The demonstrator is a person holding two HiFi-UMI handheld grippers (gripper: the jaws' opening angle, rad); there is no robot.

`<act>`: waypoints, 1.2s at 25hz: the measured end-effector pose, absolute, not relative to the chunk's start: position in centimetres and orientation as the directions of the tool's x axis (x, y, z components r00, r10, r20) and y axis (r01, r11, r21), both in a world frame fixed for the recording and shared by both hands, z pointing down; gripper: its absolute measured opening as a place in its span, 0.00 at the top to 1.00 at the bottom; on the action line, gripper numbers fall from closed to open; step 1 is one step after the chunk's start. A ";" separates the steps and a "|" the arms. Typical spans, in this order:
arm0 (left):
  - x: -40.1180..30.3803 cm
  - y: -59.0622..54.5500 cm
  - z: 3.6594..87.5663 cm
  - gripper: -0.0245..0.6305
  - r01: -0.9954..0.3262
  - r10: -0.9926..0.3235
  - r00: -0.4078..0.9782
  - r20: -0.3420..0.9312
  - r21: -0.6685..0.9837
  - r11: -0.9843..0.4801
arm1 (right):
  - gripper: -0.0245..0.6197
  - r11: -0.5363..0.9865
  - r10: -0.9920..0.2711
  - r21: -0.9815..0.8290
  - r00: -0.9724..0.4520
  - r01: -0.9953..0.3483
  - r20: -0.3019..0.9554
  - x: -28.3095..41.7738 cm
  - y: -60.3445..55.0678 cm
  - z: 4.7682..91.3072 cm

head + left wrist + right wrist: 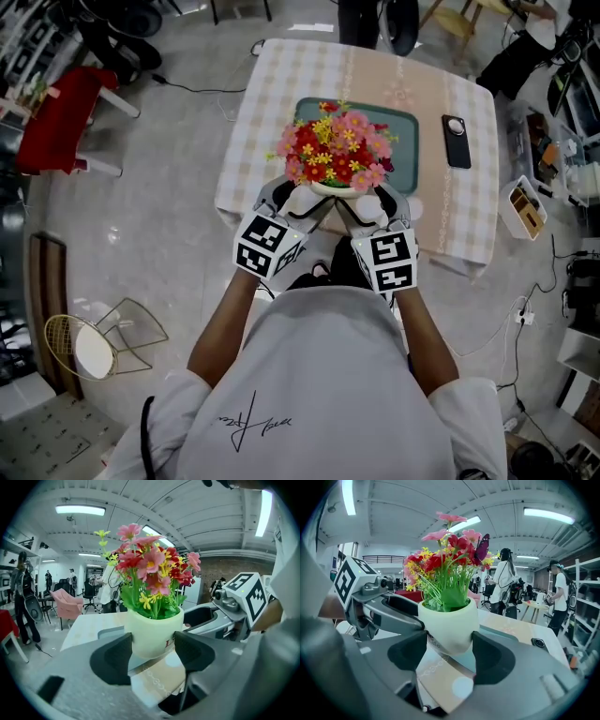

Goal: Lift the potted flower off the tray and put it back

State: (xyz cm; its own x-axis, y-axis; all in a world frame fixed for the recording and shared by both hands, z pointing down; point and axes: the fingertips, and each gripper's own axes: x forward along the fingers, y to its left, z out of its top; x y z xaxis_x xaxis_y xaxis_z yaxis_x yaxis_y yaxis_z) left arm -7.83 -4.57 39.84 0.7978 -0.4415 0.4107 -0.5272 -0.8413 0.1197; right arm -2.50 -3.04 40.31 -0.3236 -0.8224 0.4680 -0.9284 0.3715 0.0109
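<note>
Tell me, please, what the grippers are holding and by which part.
The potted flower: the left gripper and the right gripper each clamp the lower wall of its pale pot.

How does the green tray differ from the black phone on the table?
Size: the tray is much larger than the phone. Colour: the tray is teal green, the phone black. Visibility: the held potted flower hides much of the tray, while the phone shows whole. Both lie flat on the checked tablecloth, side by side and apart.
</note>
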 end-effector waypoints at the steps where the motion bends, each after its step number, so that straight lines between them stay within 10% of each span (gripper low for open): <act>1: -7.5 -4.4 39.8 0.53 -0.522 -0.439 0.802 0.406 0.118 -0.844 | 0.48 0.366 -0.825 0.010 -0.319 -0.930 0.467 -2.2 -2.9 40.2; 30: -0.9 -7.1 41.8 0.52 -0.452 -0.348 0.829 0.438 0.157 -0.878 | 0.48 0.285 -0.824 -0.026 -0.259 -0.958 0.503 4.2 -5.0 42.3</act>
